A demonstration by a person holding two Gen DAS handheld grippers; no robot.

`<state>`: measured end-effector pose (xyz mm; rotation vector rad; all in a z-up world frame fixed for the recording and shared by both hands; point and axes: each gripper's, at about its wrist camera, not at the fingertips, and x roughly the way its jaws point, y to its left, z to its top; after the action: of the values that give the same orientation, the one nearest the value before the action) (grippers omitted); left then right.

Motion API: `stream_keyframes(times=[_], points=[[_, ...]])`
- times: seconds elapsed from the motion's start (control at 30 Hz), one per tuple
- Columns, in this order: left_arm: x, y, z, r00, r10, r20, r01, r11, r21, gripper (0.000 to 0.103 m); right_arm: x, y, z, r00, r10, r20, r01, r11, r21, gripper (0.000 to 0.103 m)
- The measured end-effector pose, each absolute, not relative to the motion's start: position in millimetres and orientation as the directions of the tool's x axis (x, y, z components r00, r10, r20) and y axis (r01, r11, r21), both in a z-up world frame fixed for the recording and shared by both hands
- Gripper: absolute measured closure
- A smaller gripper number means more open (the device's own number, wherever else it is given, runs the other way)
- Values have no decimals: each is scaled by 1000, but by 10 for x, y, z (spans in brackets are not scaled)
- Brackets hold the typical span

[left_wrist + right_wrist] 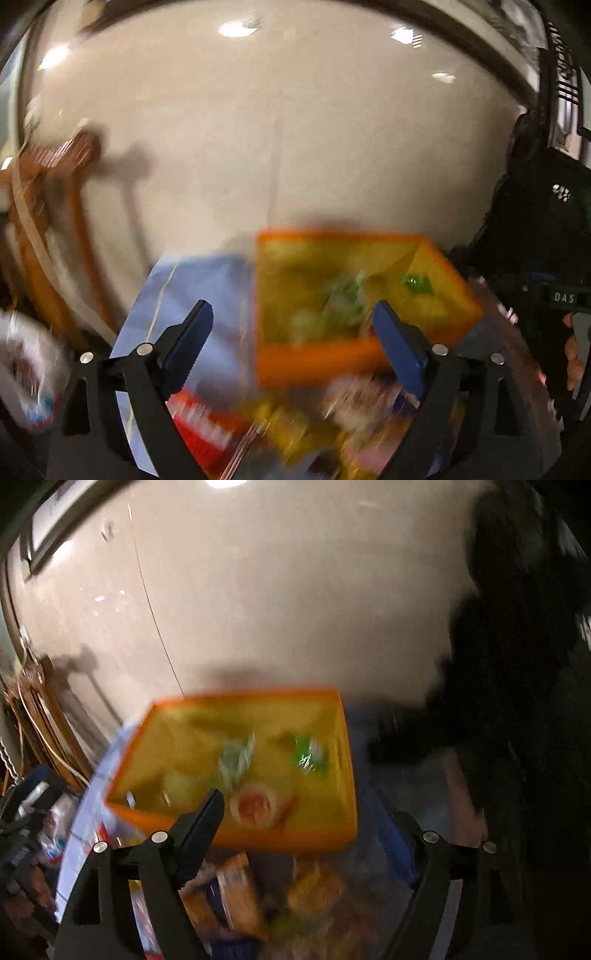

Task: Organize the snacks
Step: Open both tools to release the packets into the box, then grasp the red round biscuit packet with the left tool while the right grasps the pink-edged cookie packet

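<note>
We hold our left gripper (291, 325) and right gripper (303, 812) spread wide, gripping nothing, above blurred snack packets (236, 890); the orange bin (332, 716) sits just beyond on the blue cloth (207, 288).

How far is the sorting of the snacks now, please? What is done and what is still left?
Done: a few wrapped snacks already lie inside the orange bin. In hand: nothing; the left tool and right tool are both open and empty, above the pile. Left: a heap of blurred snack packets still lies in front of the bin, on the blue cloth.
</note>
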<state>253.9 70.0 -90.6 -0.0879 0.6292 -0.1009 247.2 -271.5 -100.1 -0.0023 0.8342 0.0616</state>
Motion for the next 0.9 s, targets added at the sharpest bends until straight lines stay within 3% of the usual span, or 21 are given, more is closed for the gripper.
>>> stream_keyframes(times=[0.13,0.33,0.5,0.67,0.9], points=[[2076,1248,-1444,729,-52,-683,-40,992,-119,16,2043,-2857,-1590,587,-3,-810,52,998,33,17],[1694,1467,-2101,639,92,-764,-52,996,76,16,1665,-2942,-2181,472,-49,-880,146,989,23,17],[1670,1312,-2290,644,125,-755,4,986,167,16,1618,-2879,-2190,476,-59,-878,146,989,13,17],[1659,1328,-2453,611,138,-780,-10,986,167,16,1513,-2818,-2040,513,-83,-855,130,991,-18,17],[1684,1393,-2680,556,178,-812,-63,983,173,15,1566,-3230,-2017,510,-116,-852,245,969,15,17]])
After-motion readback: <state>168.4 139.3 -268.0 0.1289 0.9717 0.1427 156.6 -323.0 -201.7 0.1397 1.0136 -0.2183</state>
